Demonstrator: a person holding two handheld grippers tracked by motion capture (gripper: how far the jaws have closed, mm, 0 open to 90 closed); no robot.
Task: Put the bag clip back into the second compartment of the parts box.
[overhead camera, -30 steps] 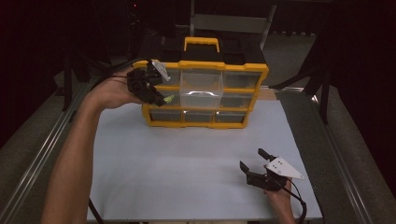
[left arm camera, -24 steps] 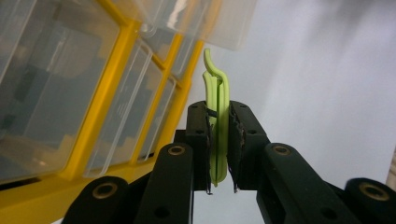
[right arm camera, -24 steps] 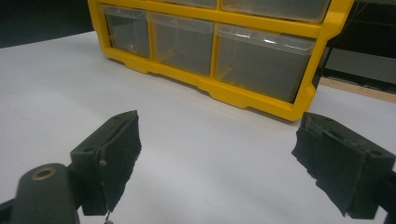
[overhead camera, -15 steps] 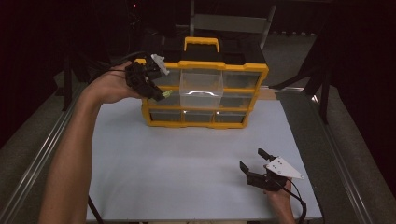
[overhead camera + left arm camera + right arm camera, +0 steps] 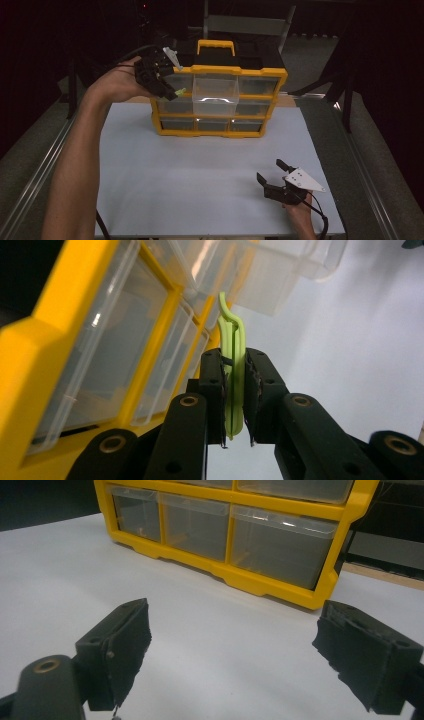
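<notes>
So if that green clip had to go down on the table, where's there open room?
The widest free patch is the white tabletop between the yellow drawer cabinet and the near edge, left of the right gripper. It is tight at the cabinet's upper left, where the left gripper holds the green clip beside the pulled-out clear drawer.

The bench point(image 5: 200, 175) has a plain white top. A yellow drawer cabinet point(image 5: 218, 132) with clear drawers stands directly on it at the far edge, well ahead of the right claw point(image 5: 273, 171), which rests low at the near right corner. The cabinet's left side is just beside the raised left claw point(image 5: 172, 92).
</notes>
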